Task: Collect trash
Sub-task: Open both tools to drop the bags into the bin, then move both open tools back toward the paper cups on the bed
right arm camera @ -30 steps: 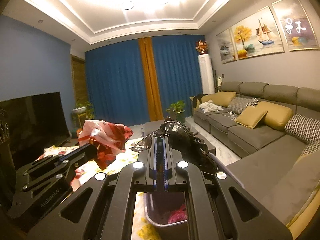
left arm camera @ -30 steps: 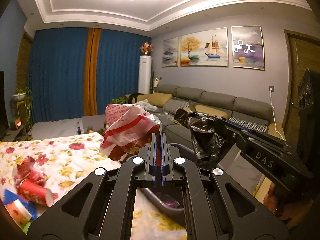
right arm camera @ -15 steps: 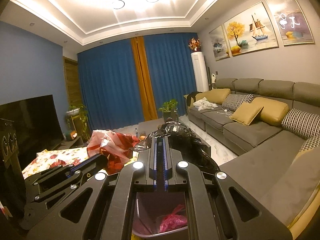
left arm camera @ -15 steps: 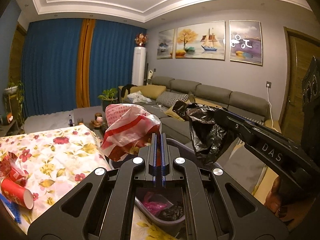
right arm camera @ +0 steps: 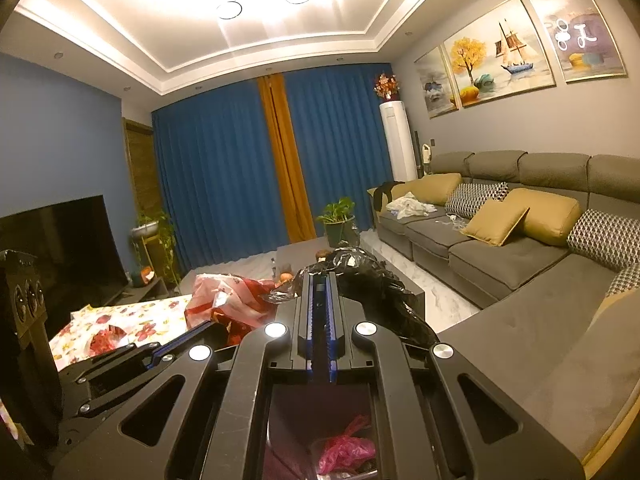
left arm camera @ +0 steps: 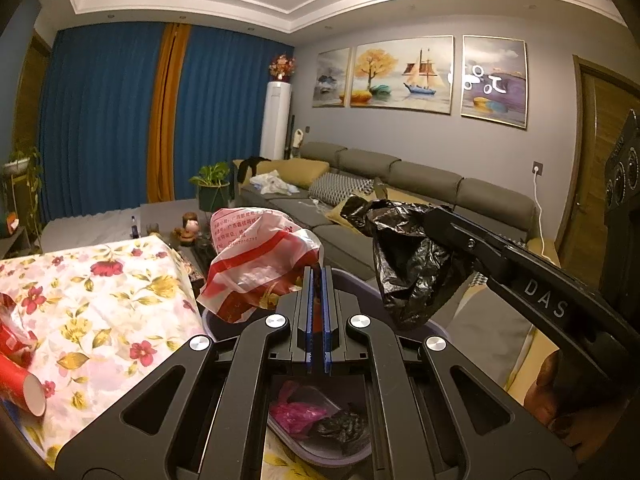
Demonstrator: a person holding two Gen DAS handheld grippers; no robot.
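Observation:
My left gripper (left arm camera: 316,270) is shut on a red-and-white plastic bag (left arm camera: 256,256), held above a purple trash bin (left arm camera: 320,446). My right gripper (right arm camera: 319,278) is shut on a crumpled black plastic bag (right arm camera: 360,276), also over the bin (right arm camera: 280,412). In the left wrist view the black bag (left arm camera: 412,264) hangs from the right gripper's tip at right. The red-and-white bag (right arm camera: 228,300) shows left in the right wrist view. The bin holds a pink bag (left arm camera: 296,416) and a black one (left arm camera: 344,428).
A table with a floral cloth (left arm camera: 100,300) lies left, with a red paper cup (left arm camera: 20,384) and red wrappers (left arm camera: 12,320) on it. A grey sofa (right arm camera: 520,248) runs along the right. A TV (right arm camera: 60,248) stands at left.
Both grippers, still holding their bags, have shifted right off the table to above the bin. More of the bin's inside shows now.

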